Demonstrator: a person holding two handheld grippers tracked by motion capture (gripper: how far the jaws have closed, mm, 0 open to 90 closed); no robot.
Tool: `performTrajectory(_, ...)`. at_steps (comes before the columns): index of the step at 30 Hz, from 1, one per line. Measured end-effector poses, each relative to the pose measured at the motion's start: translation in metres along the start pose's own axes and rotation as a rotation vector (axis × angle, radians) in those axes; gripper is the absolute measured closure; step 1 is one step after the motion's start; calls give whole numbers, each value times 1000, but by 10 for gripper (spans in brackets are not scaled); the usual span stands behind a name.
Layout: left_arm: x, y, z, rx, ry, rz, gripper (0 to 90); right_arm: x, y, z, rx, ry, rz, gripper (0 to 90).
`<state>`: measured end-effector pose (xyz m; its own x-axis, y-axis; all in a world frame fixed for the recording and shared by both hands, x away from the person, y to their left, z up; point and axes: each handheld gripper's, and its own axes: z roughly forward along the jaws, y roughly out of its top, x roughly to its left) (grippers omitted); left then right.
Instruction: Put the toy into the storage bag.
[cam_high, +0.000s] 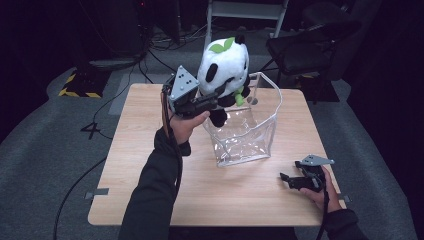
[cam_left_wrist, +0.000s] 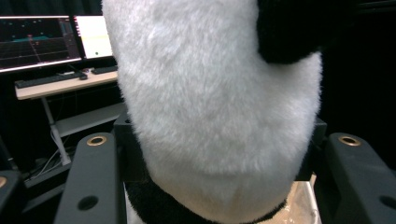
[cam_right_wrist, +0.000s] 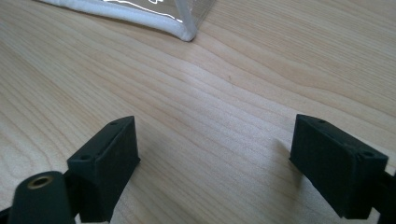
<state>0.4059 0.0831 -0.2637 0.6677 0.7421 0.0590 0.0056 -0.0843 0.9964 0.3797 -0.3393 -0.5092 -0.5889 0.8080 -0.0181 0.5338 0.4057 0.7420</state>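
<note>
While I watch the high view, my left gripper (cam_high: 212, 100) sits just above centre of the frame, its jaws pinching the panda (cam_high: 223, 67) from the side. That toy hangs upright over the upper left rim of the clear bag (cam_high: 260, 140), one black leg dipping just inside the opening. A green leaf shows on top of its head, and a green bit by its arm. In the left gripper view, white fur of the panda (cam_left_wrist: 219, 102) takes up the middle, with a black ear at upper right and a black band at the bottom; both jaws press against it from either side.

My right gripper (cam_high: 295, 180) rests low at lower right on the table (cam_high: 150, 200), well apart from the bag. In the right gripper view its jaws stand spread wide with nothing between them but bare wood, and the bag corner (cam_right_wrist: 184, 30) lies at the top edge.
</note>
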Motion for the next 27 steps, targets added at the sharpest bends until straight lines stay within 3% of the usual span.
performTrajectory(27,-15,-12,38,47,-57,0,399,0,0,0,0,0,0,150)
